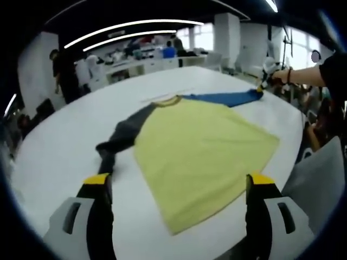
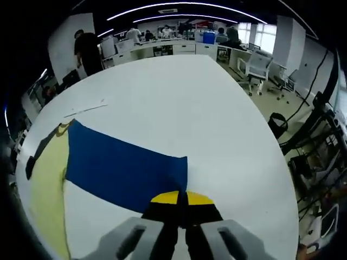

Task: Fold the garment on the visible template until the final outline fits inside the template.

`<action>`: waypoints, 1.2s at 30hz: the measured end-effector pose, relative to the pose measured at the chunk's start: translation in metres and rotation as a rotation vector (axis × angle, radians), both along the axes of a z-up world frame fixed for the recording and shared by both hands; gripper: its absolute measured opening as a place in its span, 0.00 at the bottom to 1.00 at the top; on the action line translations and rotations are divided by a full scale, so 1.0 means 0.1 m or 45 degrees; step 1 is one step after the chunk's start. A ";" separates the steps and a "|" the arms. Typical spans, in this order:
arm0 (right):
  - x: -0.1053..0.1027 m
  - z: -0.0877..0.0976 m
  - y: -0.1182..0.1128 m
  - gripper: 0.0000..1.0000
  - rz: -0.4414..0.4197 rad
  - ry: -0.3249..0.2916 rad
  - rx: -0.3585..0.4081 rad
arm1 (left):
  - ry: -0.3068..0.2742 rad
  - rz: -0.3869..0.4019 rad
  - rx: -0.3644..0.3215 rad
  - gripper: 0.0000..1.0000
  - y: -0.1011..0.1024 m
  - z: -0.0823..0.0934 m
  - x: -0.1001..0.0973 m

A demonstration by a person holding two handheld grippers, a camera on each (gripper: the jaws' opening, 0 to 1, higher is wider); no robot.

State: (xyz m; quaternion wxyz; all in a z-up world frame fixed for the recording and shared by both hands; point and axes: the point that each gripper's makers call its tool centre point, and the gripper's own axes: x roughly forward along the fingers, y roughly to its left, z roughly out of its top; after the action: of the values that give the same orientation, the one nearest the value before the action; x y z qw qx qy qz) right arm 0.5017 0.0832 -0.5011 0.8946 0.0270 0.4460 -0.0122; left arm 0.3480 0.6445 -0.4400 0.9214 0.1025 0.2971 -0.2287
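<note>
One garment: a yellow-bodied raglan T-shirt (image 1: pixel 203 151) with one blue sleeve (image 2: pixel 124 168) and one dark grey sleeve (image 1: pixel 122 135), lying flat on a white round-edged table (image 1: pixel 59 146). No template outline that I can make out on the table surface from either view.

Right gripper (image 2: pixel 181 203): yellow-tipped jaws pressed together at the cuff end of the blue sleeve, cloth pinched between them as far as I can tell. In the left gripper view the same gripper (image 1: pixel 264 81) sits at the far end of that sleeve, a hand on it.

Left gripper (image 1: pixel 181 187): jaws wide apart, nothing between them, hanging over the near edge of the table. Its left jaw is just beside the grey sleeve's cuff; the shirt's hem corner lies between the two jaws.

Key relation: the blue sleeve's long axis runs from the right gripper back toward the collar and yellow body, so folding it in likely means carrying the cuff along that axis onto the body. Right gripper owns that sleeve; left is the nearer one for the grey sleeve and hem.

Count: one shirt, two sleeves, two grippers. A person stands beyond the table's far edge.
</note>
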 end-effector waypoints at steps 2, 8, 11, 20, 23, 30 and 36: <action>0.02 0.04 0.08 0.00 0.021 -0.018 0.007 | 0.000 0.000 0.001 0.99 0.01 0.00 0.00; 0.08 0.09 0.32 0.00 0.041 -0.031 0.052 | -0.010 0.001 0.002 0.99 0.00 0.02 0.01; 0.11 0.11 0.43 0.00 0.064 -0.033 0.060 | -0.012 -0.009 -0.007 0.99 -0.03 0.01 0.00; 0.21 0.17 0.82 0.00 0.136 -0.049 0.088 | -0.015 -0.004 -0.023 0.99 -0.04 -0.01 0.01; 0.24 0.20 0.97 0.00 0.168 -0.059 0.095 | -0.015 -0.001 -0.032 0.99 -0.04 0.00 0.01; 0.30 0.21 1.29 0.00 0.234 -0.061 0.118 | -0.021 0.001 -0.045 0.99 -0.08 0.02 0.03; 0.35 0.24 1.60 0.00 0.296 -0.067 0.154 | -0.025 -0.001 -0.055 0.99 0.10 0.10 -0.05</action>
State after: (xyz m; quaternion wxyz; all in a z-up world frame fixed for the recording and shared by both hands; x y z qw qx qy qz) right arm 0.5370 0.2430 -0.4767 0.8981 0.0295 0.4224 0.1192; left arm 0.3427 0.6546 -0.4303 0.9261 0.0849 0.2829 -0.2346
